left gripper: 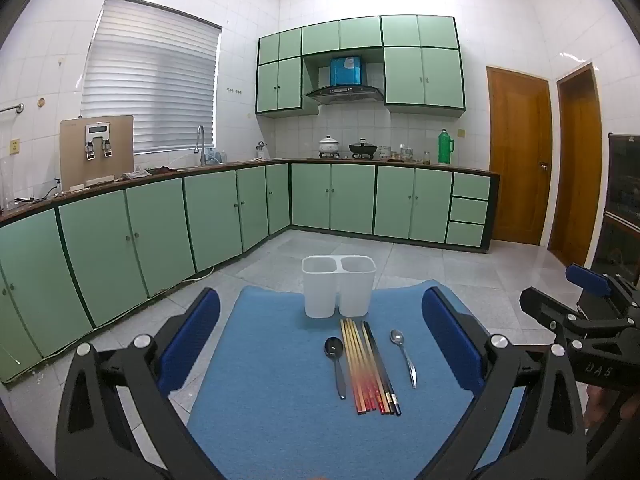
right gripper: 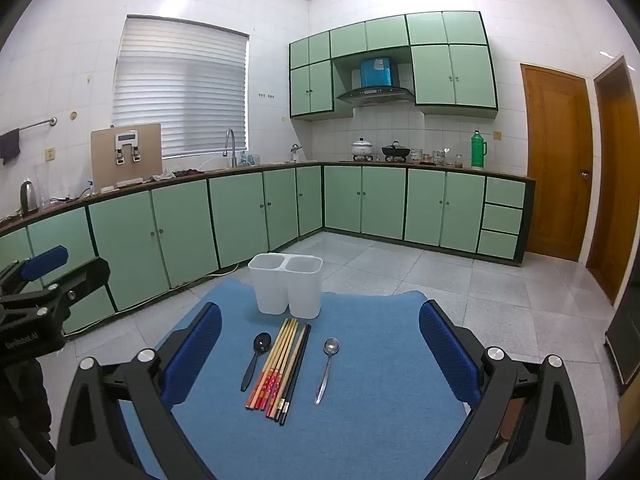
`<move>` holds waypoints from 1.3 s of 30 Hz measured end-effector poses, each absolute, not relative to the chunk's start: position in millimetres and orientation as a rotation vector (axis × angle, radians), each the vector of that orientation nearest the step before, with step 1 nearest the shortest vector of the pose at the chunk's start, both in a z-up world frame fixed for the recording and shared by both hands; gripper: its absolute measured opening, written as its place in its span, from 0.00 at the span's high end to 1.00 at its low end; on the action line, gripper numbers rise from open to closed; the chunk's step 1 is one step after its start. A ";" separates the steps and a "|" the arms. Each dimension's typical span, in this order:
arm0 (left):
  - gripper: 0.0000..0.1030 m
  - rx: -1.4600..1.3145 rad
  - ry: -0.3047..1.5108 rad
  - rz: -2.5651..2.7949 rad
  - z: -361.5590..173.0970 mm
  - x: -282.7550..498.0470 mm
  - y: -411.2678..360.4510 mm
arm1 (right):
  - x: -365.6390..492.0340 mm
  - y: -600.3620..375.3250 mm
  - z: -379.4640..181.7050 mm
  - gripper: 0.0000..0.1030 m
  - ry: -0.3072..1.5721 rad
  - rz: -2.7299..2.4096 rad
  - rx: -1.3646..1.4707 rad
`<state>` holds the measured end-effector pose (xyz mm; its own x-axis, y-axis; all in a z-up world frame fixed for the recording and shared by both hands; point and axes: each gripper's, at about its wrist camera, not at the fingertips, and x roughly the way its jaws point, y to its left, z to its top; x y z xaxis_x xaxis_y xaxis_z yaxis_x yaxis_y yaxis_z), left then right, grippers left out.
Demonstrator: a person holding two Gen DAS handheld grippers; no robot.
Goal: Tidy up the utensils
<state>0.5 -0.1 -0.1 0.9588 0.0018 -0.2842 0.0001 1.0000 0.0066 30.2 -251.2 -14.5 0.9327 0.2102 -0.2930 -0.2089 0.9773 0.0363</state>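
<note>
On a blue mat (left gripper: 272,400) (right gripper: 380,400) lie several chopsticks (left gripper: 366,364) (right gripper: 280,368) in a bundle, a black spoon (left gripper: 335,360) (right gripper: 256,356) to their left and a metal spoon (left gripper: 404,356) (right gripper: 327,368) to their right. A white two-compartment holder (left gripper: 339,290) (right gripper: 286,284) stands upright and empty at the mat's far edge. My left gripper (left gripper: 320,320) hovers open above the mat's near side, nothing between its fingers. My right gripper (right gripper: 320,326) is open too, beside the left one, which shows at the left edge (right gripper: 48,276).
The mat covers a small table over a grey tiled floor (left gripper: 420,260). Green kitchen cabinets (left gripper: 160,232) line the left and far walls. Wooden doors (left gripper: 520,160) stand at the right. A dark cabinet (left gripper: 624,200) is at the far right.
</note>
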 end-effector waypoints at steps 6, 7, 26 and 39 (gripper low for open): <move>0.05 0.007 0.284 0.001 -0.2 1.0 0.2 | 30.3 -251.3 -14.5 0.06 0.302 0.212 0.003; 0.05 0.010 0.281 0.001 -0.1 0.1 -0.3 | 30.4 -251.2 -14.4 0.06 0.302 0.212 0.003; 0.05 0.013 0.279 0.002 1.9 -0.6 0.1 | 31.3 -253.0 -14.2 0.06 0.300 0.216 0.010; 0.05 0.012 0.277 0.005 -2.5 -1.4 3.7 | 29.2 -253.5 -11.9 0.06 0.302 0.212 0.012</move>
